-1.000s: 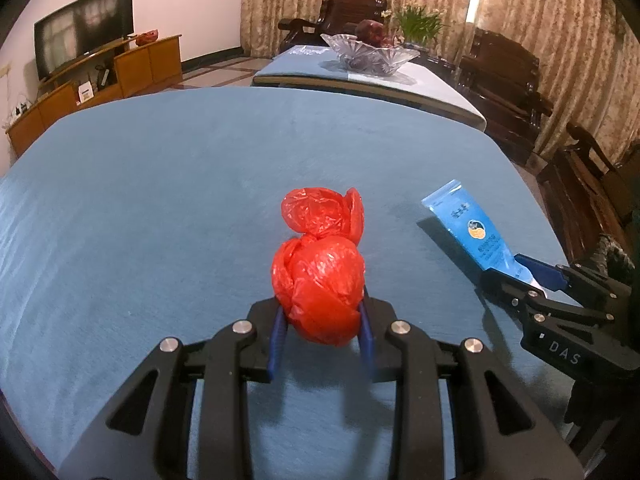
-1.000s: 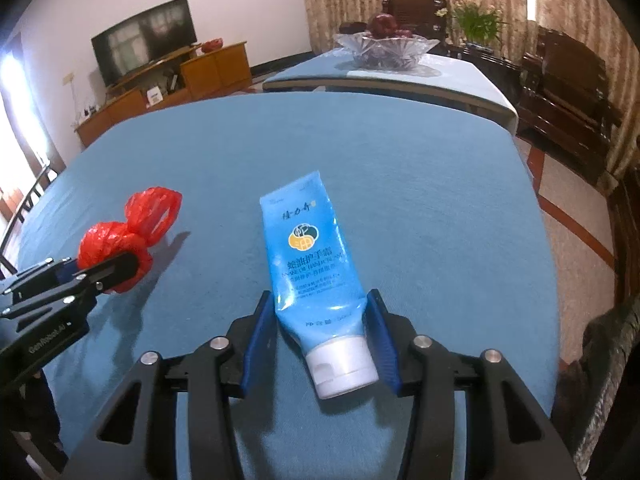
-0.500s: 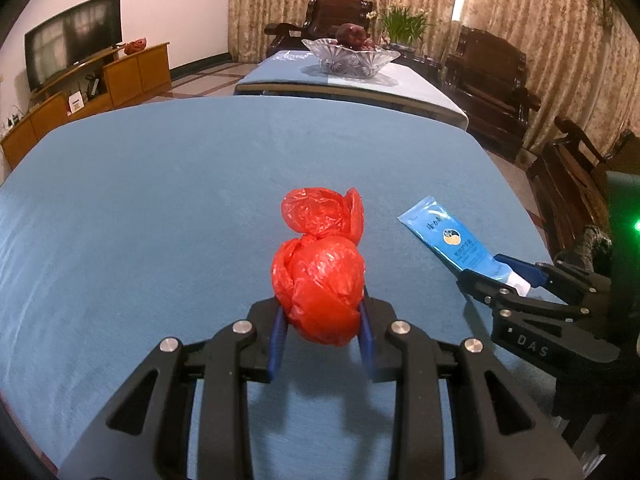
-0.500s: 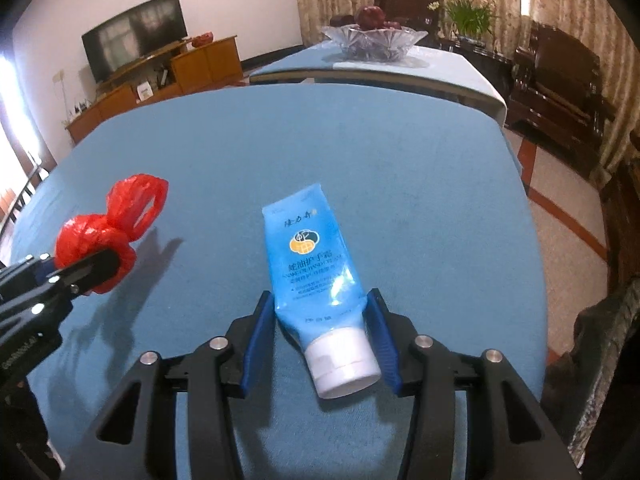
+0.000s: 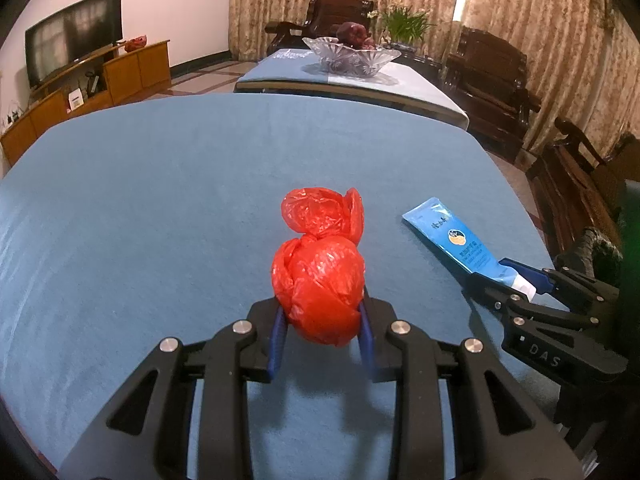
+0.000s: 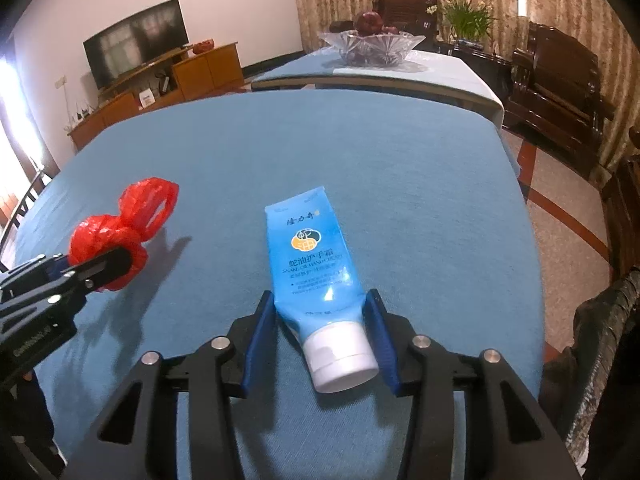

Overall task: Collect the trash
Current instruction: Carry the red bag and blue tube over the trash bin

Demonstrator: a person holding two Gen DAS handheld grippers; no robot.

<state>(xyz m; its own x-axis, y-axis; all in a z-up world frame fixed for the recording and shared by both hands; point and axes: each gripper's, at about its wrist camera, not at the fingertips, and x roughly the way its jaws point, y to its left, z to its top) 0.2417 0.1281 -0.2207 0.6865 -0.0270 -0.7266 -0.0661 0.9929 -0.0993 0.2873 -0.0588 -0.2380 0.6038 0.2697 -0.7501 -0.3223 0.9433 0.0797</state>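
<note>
My left gripper (image 5: 321,322) is shut on a crumpled red plastic bag (image 5: 320,276) and holds it above the blue tablecloth (image 5: 160,200). The bag also shows in the right wrist view (image 6: 120,232), lifted at the left. My right gripper (image 6: 326,330) is shut on a blue hand cream tube (image 6: 316,268) near its white cap (image 6: 340,360); the tube points away from me. In the left wrist view the tube (image 5: 456,240) and the right gripper (image 5: 516,278) are at the right.
Beyond the blue table stands a second table with a glass fruit bowl (image 5: 352,56). Dark wooden chairs (image 5: 492,72) line the right side. A TV (image 6: 136,52) on a wooden cabinet (image 6: 160,84) is at the far left. The table's right edge is close to the right gripper.
Both grippers have risen and tilted a little with their loads. The bag and tube stay gripped as before.
</note>
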